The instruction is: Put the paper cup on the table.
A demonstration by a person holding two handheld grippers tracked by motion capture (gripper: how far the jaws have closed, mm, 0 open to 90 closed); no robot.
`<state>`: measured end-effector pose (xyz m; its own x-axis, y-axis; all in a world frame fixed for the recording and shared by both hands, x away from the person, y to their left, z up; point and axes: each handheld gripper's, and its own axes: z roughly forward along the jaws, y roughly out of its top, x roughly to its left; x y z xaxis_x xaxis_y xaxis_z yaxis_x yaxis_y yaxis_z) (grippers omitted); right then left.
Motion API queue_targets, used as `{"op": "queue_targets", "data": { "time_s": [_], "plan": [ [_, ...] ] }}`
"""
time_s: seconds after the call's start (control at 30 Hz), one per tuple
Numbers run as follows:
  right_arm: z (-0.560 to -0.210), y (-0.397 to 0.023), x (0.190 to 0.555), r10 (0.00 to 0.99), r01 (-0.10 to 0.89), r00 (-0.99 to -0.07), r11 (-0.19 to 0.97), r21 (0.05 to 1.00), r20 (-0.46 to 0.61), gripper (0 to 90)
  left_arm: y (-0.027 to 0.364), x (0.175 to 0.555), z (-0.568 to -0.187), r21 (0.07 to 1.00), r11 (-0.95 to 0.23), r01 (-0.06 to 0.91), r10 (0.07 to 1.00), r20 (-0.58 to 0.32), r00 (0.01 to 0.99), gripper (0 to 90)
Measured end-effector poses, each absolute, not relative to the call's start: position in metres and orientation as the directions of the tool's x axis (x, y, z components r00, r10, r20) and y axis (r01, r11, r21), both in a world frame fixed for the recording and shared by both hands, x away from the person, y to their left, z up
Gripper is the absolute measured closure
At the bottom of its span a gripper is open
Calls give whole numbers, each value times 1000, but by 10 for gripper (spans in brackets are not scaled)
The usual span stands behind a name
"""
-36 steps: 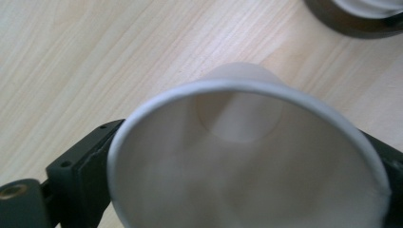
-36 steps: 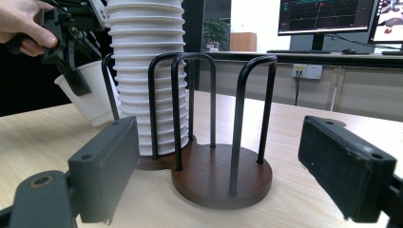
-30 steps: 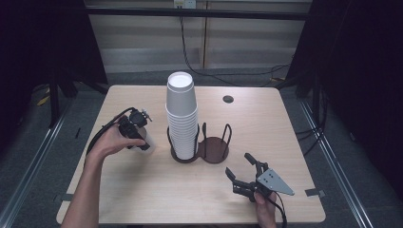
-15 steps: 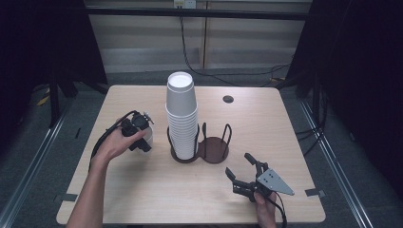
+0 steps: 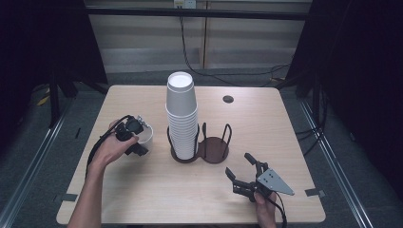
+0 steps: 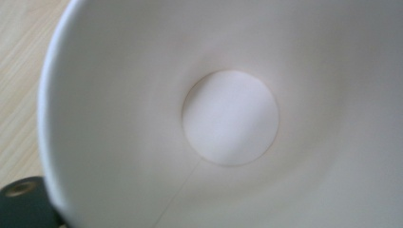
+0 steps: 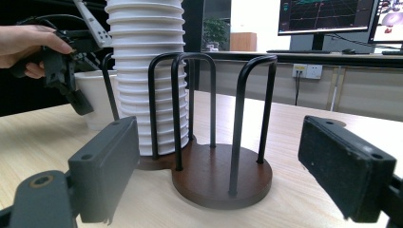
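A white paper cup stands on the table left of the holder, its inside facing the left gripper view. My left gripper reaches down over its rim; the jaws have just been closing with the cup between them, and one jaw lies against the outer wall. A tall stack of white cups sits upside down in the left ring of a black wire holder on dark wooden bases. My right gripper rests open near the front right, pointing at the holder's vacant ring.
The wooden table has a small dark round hole at its back right. Cables trail from both grippers. Grey floor and metal rails surround the table. Beyond the holder, the right gripper view takes in a desk with monitors.
My left hand has shifted slightly toward the table's front, and the cup's white rim now shows more clearly beside the gripper. The right gripper has not moved.
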<state>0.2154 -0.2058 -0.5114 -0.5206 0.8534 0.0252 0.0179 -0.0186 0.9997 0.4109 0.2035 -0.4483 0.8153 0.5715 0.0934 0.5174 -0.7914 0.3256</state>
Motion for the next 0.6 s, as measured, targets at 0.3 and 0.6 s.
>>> {"op": "queue_targets", "data": {
  "time_s": [0.3,0.6],
  "plan": [
    [-511,-206,215,854,18,-520,-19,1000,25,133,223,398,-446,401,-747,530,594,44,803,164],
    [-511,-206,215,853,18,-521,-19,1000,26,133,243,383,-427,513,-694,505,614,54,788,164]
  ]
}}
